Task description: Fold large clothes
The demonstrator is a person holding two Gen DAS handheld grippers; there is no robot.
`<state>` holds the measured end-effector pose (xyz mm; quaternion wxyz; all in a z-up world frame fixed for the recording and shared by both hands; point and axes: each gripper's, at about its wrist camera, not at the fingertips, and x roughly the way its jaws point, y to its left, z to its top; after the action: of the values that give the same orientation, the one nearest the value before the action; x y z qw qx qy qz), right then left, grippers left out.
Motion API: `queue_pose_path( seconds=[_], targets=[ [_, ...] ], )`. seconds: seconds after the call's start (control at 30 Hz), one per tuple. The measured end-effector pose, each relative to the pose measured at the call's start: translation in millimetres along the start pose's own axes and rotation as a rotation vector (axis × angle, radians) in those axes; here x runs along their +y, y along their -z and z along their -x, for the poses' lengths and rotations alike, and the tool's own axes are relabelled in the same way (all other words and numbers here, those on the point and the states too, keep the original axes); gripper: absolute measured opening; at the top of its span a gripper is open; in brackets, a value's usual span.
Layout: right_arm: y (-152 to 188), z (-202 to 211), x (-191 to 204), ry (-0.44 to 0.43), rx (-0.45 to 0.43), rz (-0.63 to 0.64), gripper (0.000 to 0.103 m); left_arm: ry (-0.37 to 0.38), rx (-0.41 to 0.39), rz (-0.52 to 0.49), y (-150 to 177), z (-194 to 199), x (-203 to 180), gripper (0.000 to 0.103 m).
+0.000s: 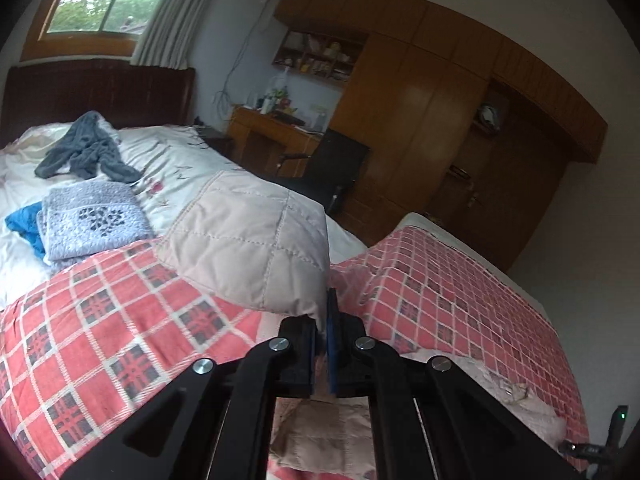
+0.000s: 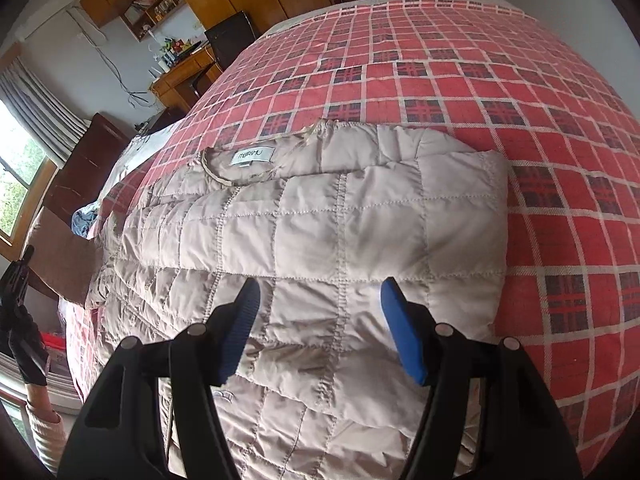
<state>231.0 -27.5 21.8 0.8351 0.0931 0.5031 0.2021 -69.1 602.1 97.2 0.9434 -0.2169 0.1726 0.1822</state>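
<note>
A beige quilted jacket (image 2: 320, 232) lies on the red plaid bedspread (image 2: 520, 100), collar and label (image 2: 252, 157) toward the far side, one side folded over its front. My right gripper (image 2: 318, 300) hovers open just above the jacket's middle, nothing between its blue pads (image 2: 404, 332). In the left wrist view, my left gripper (image 1: 325, 320) is shut on an edge of the jacket (image 1: 248, 248), holding a quilted panel lifted above the bedspread (image 1: 120, 320). At the left edge of the right wrist view, a gloved hand (image 2: 24, 344) holds the other tool.
A folded grey knit (image 1: 92, 224), a blue cloth (image 1: 24, 224) and a crumpled grey garment (image 1: 88, 148) lie on the white sheet near the headboard. A desk (image 1: 272, 132), a black chair (image 1: 332, 168) and wooden wardrobes (image 1: 440, 120) stand beyond the bed.
</note>
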Motion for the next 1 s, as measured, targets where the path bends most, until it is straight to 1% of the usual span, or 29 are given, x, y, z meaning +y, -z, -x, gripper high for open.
queue_pose_path(
  seconds=[0.17,0.27,0.33,0.43,0.57,0.7,0.77,0.9,1.0],
  targets=[
    [-2.1,9.3,-5.6,0.006,-0.018,-0.016,0.063,0.099,0.008,-0.127,16.3,0.1,-71.6,0.003],
    [-3.5,14.6,-8.8,0.004,-0.031,-0.026,0.063,0.14,0.04,-0.209,32.4,-4.2,-113.2,0.003],
    [-3.8,16.9,-10.1,0.006,-0.036,-0.031,0.063,0.185,0.065,-0.231,45.7,-7.9,-135.2,0.003],
    [-4.6,19.1,-11.6,0.004,-0.04,-0.034,0.063,0.215,0.073,-0.274,63.6,-12.1,-166.8,0.003],
    [-4.9,22.4,-12.5,0.001,-0.048,-0.034,0.063,0.267,0.098,-0.303,86.1,-19.3,-206.4,0.003],
    [-4.9,24.9,-14.9,0.001,-0.053,-0.037,0.063,0.29,0.134,-0.37,115.4,-30.0,-241.0,0.003],
    [-4.8,25.7,-16.1,0.0,-0.054,-0.04,0.063,0.297,0.16,-0.392,129.9,-37.5,-251.3,0.003],
    [-5.0,28.8,-18.1,-0.003,-0.06,-0.046,0.063,0.294,0.221,-0.419,151.5,-55.9,-263.2,0.004],
    [-5.5,30.3,-19.5,-0.003,-0.063,-0.049,0.063,0.283,0.252,-0.49,169.1,-66.1,-272.2,0.004]
  ],
)
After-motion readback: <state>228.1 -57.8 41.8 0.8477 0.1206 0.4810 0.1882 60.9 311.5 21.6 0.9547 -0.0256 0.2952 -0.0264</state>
